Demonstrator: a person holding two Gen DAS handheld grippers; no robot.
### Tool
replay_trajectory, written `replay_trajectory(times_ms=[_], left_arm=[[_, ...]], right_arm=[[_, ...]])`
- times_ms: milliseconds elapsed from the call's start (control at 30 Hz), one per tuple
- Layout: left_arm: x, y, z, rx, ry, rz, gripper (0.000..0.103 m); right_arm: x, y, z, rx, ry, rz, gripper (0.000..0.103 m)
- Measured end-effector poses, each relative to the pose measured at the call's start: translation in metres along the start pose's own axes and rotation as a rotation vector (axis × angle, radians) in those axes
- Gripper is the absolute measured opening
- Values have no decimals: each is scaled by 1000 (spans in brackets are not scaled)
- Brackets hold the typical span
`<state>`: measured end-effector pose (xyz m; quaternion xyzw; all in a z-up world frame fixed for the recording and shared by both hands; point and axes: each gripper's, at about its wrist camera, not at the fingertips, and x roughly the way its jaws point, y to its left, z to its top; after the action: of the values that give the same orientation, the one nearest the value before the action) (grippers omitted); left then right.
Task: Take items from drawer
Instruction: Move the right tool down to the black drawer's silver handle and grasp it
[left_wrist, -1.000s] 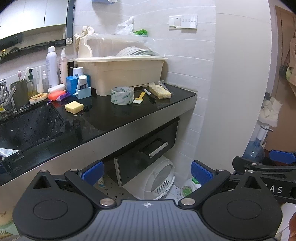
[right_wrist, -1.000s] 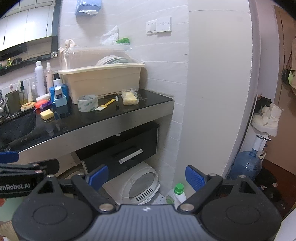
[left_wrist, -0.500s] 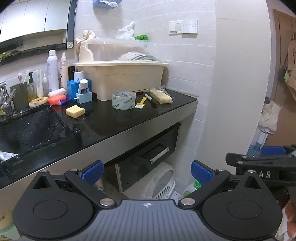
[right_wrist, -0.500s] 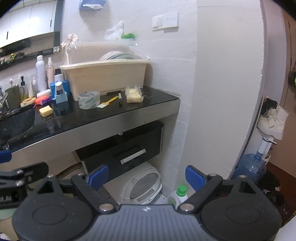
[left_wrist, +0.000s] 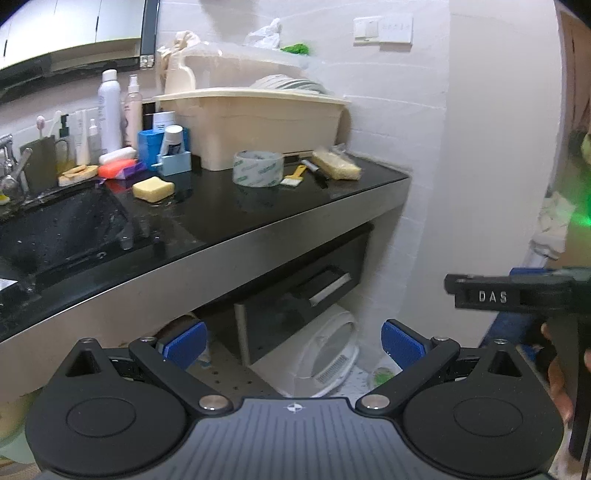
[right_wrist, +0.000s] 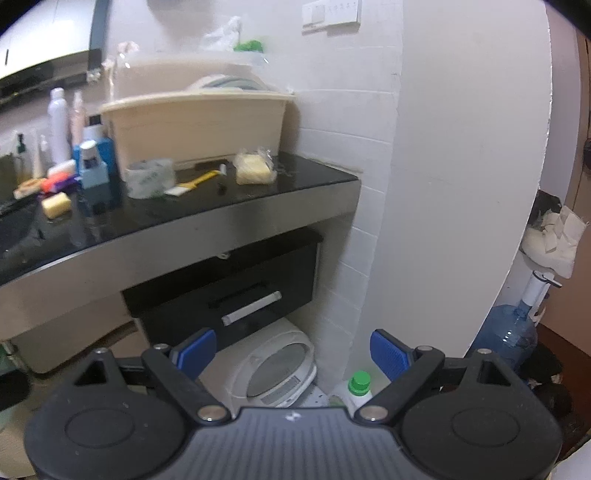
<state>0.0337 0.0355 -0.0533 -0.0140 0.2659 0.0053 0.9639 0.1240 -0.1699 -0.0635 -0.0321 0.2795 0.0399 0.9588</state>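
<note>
Facing closed drawer (right_wrist: 229, 291) ahead, right tongs (right_wrist: 291, 352) spread, apart.

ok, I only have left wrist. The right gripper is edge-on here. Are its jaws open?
Observer: Yes. The right gripper has its jaws wide open, with nothing between them.
Operator: What's it aimed at?
Observer: The right wrist view faces the drawer nearly front-on. Its handle sits above the jaws in frame, and they aren't touching it.
Operator: Anything low on the far right?
Observer: A blue water jug with a pump top. The right gripper blocks it in your view.
</note>
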Motion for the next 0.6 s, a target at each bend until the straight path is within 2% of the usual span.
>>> replay_trajectory(times_ms=[367, 600], left_arm=[[22, 7, -15, 14, 2, 42, 102], [35, 10, -22, 55, 31, 14, 102]], right_arm=[[54, 13, 5, -44, 26, -7, 91], [104, 8, 8, 15, 28, -30, 91]])
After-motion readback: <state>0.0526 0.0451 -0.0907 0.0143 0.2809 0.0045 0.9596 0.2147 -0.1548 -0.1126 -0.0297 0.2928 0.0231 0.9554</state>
